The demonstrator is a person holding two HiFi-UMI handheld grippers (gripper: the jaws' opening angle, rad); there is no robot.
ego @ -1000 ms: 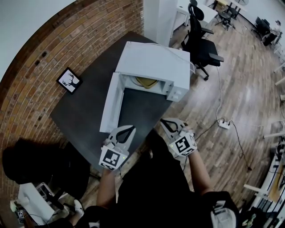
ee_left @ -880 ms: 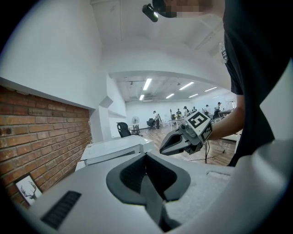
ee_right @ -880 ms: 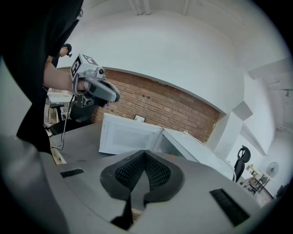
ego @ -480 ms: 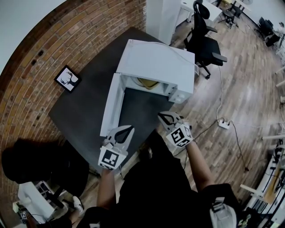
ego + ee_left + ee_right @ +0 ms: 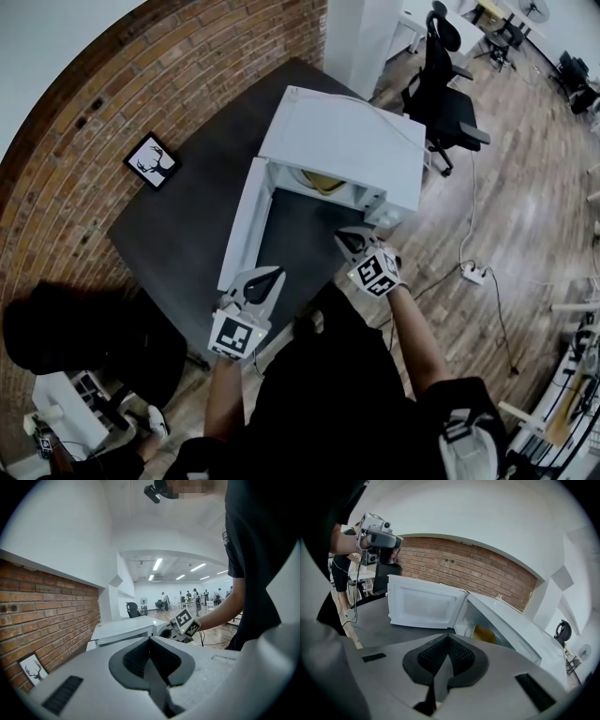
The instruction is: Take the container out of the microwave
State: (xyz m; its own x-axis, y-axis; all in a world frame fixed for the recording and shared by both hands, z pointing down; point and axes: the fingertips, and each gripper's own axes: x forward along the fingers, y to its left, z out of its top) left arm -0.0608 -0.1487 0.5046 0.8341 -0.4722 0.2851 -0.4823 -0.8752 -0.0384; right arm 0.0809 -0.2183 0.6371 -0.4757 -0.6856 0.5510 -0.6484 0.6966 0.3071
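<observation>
Head view: the yellowish container (image 5: 323, 182) sits inside the open white microwave (image 5: 342, 141), mostly hidden under its roof. Left gripper view: the left gripper (image 5: 150, 641) is pinched together, empty. Right gripper view: the right gripper (image 5: 448, 638) is closed too, holding nothing. If it goes in like that, it'd probably just shove the container deeper.

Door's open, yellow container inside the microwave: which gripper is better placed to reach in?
Right. The right gripper sits near the microwave opening and looks at the yellow container; the left gripper hangs back by the far end of the open door. Both are shut, so it must open first.
</observation>
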